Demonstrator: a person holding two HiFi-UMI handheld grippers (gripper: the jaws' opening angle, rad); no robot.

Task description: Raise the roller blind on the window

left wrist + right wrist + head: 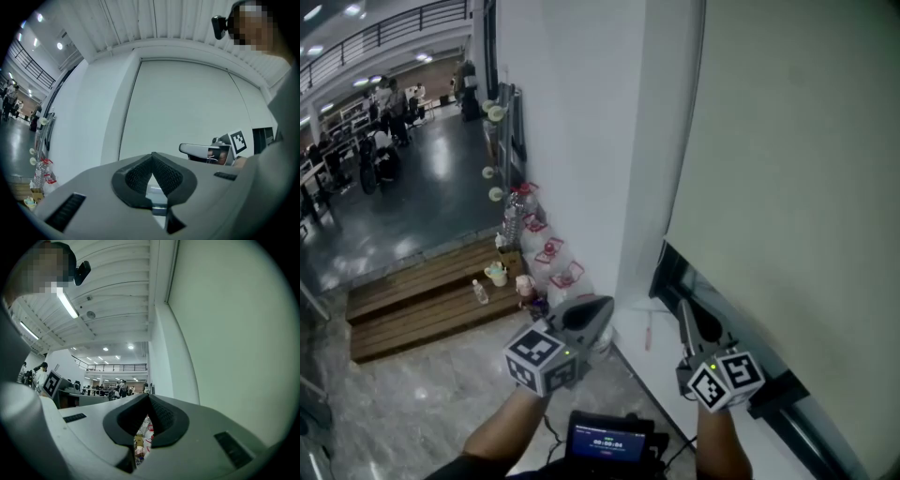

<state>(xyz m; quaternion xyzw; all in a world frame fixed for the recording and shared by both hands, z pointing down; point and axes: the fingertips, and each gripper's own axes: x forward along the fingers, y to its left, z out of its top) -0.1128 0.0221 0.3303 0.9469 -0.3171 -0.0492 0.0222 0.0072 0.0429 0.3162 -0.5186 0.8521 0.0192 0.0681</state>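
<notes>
The step in hand looks like the approach. The left gripper and the right gripper both have their jaws together on nothing, and they sit low beside the roller blind. The blind hangs over most of the window at the right, above the dark frame. The next move calls for finding its cord or bottom rail and opening a pair of jaws to grip it; no cord shows clearly. Along the white wall stand large water jugs, fill unreadable. A cup sits on the wooden step, its contents too small to tell.
</notes>
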